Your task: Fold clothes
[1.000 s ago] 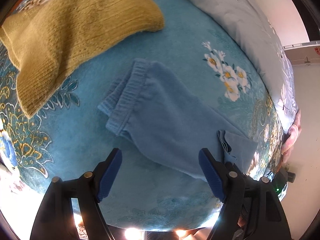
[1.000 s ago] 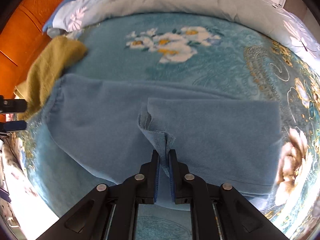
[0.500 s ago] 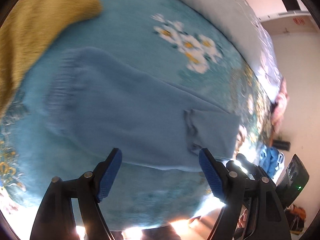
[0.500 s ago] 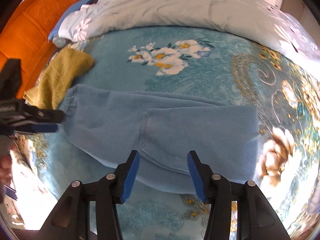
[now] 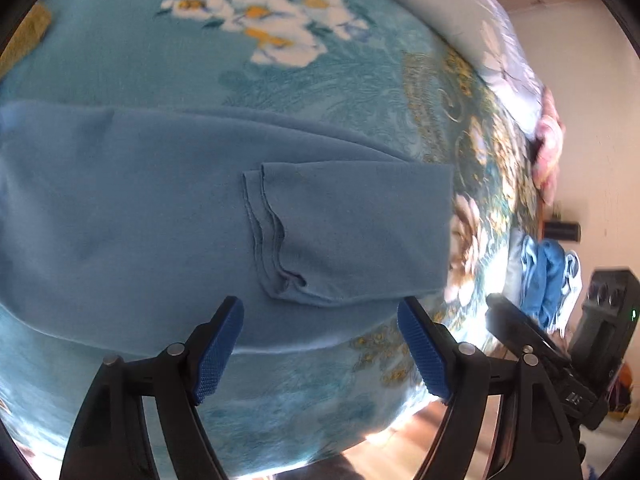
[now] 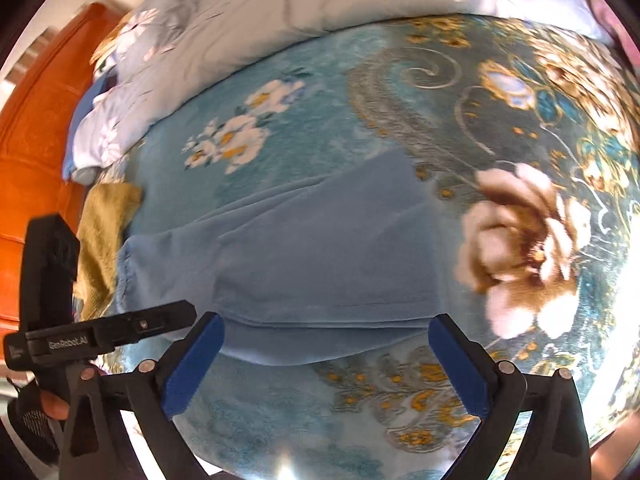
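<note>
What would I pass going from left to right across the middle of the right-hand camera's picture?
Orange headboard → mustard knitted garment → blue garment lying folded on the bed → big pink flower printed on the blanket.

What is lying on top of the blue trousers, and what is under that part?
A folded-over leg end lies on the blue trousers. More trouser fabric shows around it; what lies directly beneath the flap is covered.
</note>
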Available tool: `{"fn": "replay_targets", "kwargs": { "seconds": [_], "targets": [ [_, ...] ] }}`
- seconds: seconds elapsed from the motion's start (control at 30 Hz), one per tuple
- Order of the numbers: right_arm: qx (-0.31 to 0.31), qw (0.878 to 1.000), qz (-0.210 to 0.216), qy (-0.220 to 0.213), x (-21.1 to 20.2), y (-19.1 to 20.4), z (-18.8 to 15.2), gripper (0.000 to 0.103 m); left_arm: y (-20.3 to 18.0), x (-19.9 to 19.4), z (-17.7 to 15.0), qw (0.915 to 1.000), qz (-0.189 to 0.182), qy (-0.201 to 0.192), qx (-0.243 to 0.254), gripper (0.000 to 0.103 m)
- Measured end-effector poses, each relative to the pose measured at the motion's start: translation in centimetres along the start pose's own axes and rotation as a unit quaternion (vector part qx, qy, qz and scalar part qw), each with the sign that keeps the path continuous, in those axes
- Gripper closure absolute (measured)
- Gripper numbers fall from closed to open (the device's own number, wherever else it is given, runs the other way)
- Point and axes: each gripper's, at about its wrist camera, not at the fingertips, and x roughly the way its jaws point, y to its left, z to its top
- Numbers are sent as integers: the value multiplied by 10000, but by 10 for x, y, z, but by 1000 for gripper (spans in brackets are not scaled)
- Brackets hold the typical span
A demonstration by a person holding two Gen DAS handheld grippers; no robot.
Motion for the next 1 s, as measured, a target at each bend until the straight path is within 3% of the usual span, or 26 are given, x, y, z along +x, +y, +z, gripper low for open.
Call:
{"fn": "replay_targets", "kwargs": {
  "seconds": [0.17, 0.33, 0.43, 0.67, 0.9, 0.97, 1.0],
  "targets": [
    [78, 9999, -93, 15, -1, -26, 6, 0, 7, -1, 7, 9980, 183, -444, -416, 24],
    [-39, 9998, -103, 139, 2, -48, 10, 0, 3, -11, 14, 9962, 186, -776, -338, 25],
    [6, 9998, -130, 160, 3, -62, 11, 0, -3, -1, 21, 9974, 186, -673, -199, 26],
    [110, 9993, -145, 311, 10, -82, 7, 0, -9, 20, 31, 9989, 190, -425, -5, 45],
    [167, 9988, -112, 456, 17, -87, 1, 0, 5, 25, 29, 9987, 31, -390, -339, 47],
    [144, 9987, -108, 479, 18, -86, 1, 0, 6, 26, 28, 9986, -75, -365, -386, 63],
    [121, 9986, -113, 493, 19, -84, 1, 0, 7, 27, 28, 9982, -155, -355, -449, 65]
  ]
}}
